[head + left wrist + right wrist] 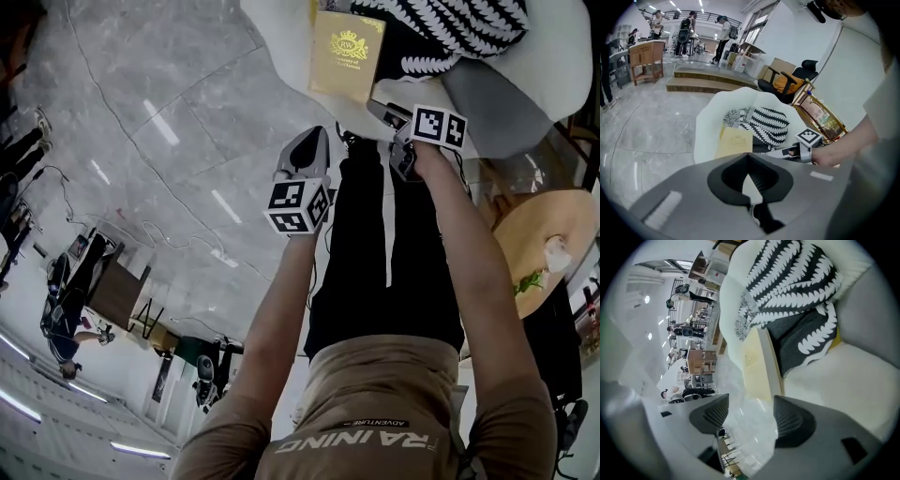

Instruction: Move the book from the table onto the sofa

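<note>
The pale gold book lies on the white sofa, its far edge against a black-and-white striped cushion. My right gripper hangs just in front of the book with its jaws open and nothing between them. In the right gripper view the book shows edge-on just past the open right gripper, beside the cushion. My left gripper is shut and empty, held over the floor short of the sofa. The left gripper view looks past the left gripper at the book and the right gripper.
A round wooden table stands to the right of the person's legs. Grey marbled floor spreads to the left. Behind the sofa are a black office chair, a gold-framed stand, low wooden steps and several people.
</note>
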### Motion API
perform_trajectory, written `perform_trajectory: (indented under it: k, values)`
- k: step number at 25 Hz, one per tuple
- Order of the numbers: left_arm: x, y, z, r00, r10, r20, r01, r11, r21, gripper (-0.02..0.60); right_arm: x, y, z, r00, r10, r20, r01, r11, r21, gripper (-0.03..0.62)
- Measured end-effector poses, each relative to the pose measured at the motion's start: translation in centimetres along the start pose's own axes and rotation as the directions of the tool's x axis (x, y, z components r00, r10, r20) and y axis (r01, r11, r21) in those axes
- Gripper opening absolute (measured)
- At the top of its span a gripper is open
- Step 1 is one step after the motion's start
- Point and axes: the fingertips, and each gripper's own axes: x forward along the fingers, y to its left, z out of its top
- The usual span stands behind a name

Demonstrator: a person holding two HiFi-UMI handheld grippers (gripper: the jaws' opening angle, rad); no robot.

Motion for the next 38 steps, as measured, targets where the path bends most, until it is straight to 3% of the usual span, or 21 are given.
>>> perform_trajectory:
  k: [6, 12, 16, 19, 23, 25, 28, 33, 38]
  values:
    - [-5.4, -4.5, 1.0, 1.000, -0.019, 0.021, 0.018, 0.999, 0.035, -0.002, -7.4, 6.8, -0.4, 0.989, 0.136, 0.050, -0.135, 0.991, -0.018, 0.273]
    - [-12.5, -9.2, 3.0, 0.998, -0.008, 0.067, 0.011, 0.999, -0.044, -0.002, -15.1, 13.6, -3.5, 0.986, 0.167, -0.015, -0.167, 0.968, -0.186, 0.272]
    - [-15.4, -12.1, 5.7, 0.993, -0.041, 0.110, 0.039, 0.999, 0.025, -0.002, -18.8, 16.7, -4.4, 0.982, 0.184, -0.037, -0.187, 0.942, -0.280, 0.259]
    - [-17.6, -13.1, 7.2, 0.991, -0.058, 0.123, 0.046, 0.994, 0.097, -0.002, -20.9, 18.1, -6.4, 0.980, 0.192, -0.054, -0.199, 0.924, -0.325, 0.174]
    - [-19.4, -15.0, 9.8, 0.986, -0.078, 0.149, 0.059, 0.991, 0.122, -0.002, -25.3, 19.9, -6.6, 0.980, 0.195, -0.034, -0.192, 0.899, -0.394, 0.020]
    - [-20.5, -15.8, 11.1, 0.982, -0.085, 0.170, 0.065, 0.990, 0.124, -0.002, -26.8, 21.3, -6.6, 0.973, 0.231, -0.023, -0.220, 0.882, -0.416, 0.009]
    - [-22.7, -17.4, 12.3, 0.969, -0.102, 0.224, 0.075, 0.989, 0.127, -0.002, -29.4, 24.0, -7.6, 0.966, 0.256, -0.043, -0.241, 0.824, -0.512, 0.008]
    - [-24.7, -19.6, 16.9, 0.945, -0.143, 0.295, 0.088, 0.977, 0.192, -0.002, -33.4, 30.6, -6.0, 0.957, 0.289, -0.023, -0.214, 0.653, -0.726, 0.006]
    - [-27.4, -22.2, 21.9, 0.913, -0.180, 0.365, 0.076, 0.956, 0.283, -0.002, -37.2, 34.7, -3.9, 0.924, 0.374, 0.085, -0.168, 0.596, -0.785, 0.006]
